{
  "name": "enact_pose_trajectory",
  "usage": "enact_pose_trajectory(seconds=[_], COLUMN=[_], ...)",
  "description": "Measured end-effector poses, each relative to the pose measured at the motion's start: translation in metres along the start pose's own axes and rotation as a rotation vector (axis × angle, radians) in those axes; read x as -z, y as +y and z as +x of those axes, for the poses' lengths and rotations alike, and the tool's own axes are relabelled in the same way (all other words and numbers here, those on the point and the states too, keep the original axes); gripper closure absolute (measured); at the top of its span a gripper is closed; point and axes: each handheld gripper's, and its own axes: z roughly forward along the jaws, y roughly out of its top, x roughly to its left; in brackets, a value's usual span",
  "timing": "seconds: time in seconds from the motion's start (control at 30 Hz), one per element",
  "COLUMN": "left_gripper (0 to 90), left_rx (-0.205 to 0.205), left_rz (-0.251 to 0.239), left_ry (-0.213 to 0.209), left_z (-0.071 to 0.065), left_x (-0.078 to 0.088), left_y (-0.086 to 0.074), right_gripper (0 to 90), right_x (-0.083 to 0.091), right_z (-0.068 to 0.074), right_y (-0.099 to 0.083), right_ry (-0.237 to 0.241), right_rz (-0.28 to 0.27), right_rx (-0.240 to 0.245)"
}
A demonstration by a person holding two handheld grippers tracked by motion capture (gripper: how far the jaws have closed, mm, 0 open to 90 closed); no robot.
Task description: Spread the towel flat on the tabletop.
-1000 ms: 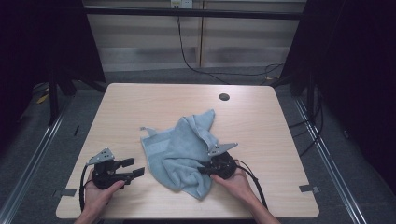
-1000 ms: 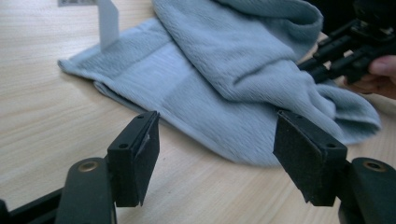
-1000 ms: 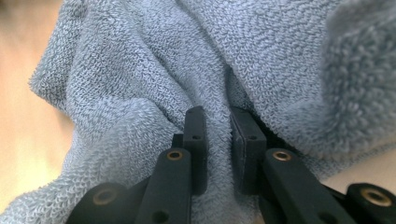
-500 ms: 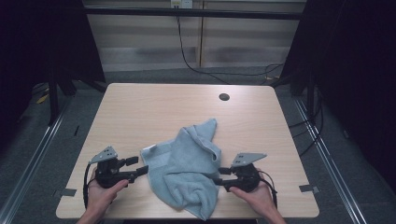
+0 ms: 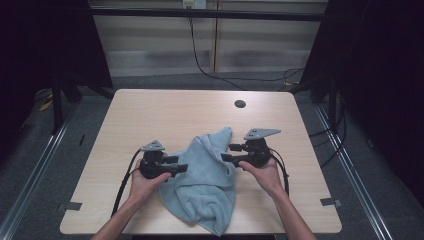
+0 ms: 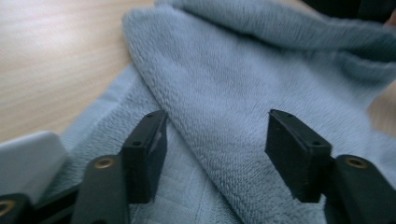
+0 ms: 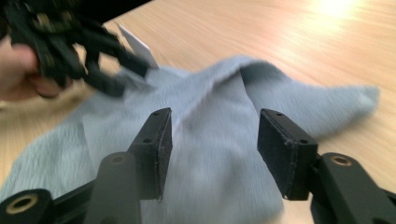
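A crumpled grey-blue towel (image 5: 207, 180) lies on the wooden table (image 5: 150, 115), reaching from its middle to the front edge. My left gripper (image 5: 182, 165) is at the towel's left edge, jaws open over a raised fold of the towel (image 6: 219, 102). My right gripper (image 5: 226, 152) is at the towel's right edge, pointing left, jaws open above the cloth (image 7: 210, 135) with nothing between them. In the right gripper view the left gripper (image 7: 112, 70) and the hand holding it appear at upper left, across the towel.
A small dark round hole (image 5: 240, 104) sits in the table near its far edge. Black cables (image 5: 200, 60) hang behind the table. Bare wood lies to the left, right and far side of the towel.
Both grippers have moved inward and forward to the towel's two sides. The towel has bunched narrower and now hangs toward the front edge. The right gripper has let go of it.
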Motion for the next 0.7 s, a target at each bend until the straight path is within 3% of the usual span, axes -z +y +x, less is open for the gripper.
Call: enact_pose_trajectory(seconds=[0.07,0.17,0.23,0.33,0.4,0.47,0.53,0.6,0.7], left_gripper=[36.0,32.6,31.5,31.1,32.5,44.9,59.6,73.7,83.1], left_rx=[-0.013,-0.017,-0.025,-0.029,-0.046,-0.065,-0.103,-0.12,-0.116], left_rz=[0.014,0.044,0.044,0.039,0.046,0.057,0.071,0.069,0.04], left_ry=[-0.002,0.013,0.018,0.025,0.023,0.009,0.01,0.002,-0.011], left_z=[-0.001,-0.003,-0.003,-0.003,-0.004,-0.005,-0.01,-0.014,-0.013], left_x=[-0.003,-0.01,-0.012,-0.015,-0.017,-0.017,-0.016,-0.014,-0.007], left_y=[-0.001,-0.007,-0.009,-0.009,-0.008,-0.009,-0.009,-0.008,-0.007], right_gripper=[42.2,37.7,37.8,44.3,60.9,75.0,86.5,87.7,88.1], right_x=[-0.011,-0.032,-0.036,-0.042,-0.043,-0.043,-0.043,-0.04,-0.03], right_z=[0.001,0.006,0.007,0.004,0.001,0.002,0.003,0.003,0.0], right_y=[0.003,0.001,-0.001,-0.007,-0.009,-0.01,-0.01,-0.009,-0.007], right_ry=[0.022,0.013,0.021,-0.006,0.001,0.025,0.004,-0.017,-0.063], right_rz=[-0.02,0.048,0.061,0.085,0.078,0.067,0.07,0.055,0.022], right_rx=[-0.01,0.018,0.019,0.022,0.007,0.018,0.019,0.017,0.004])
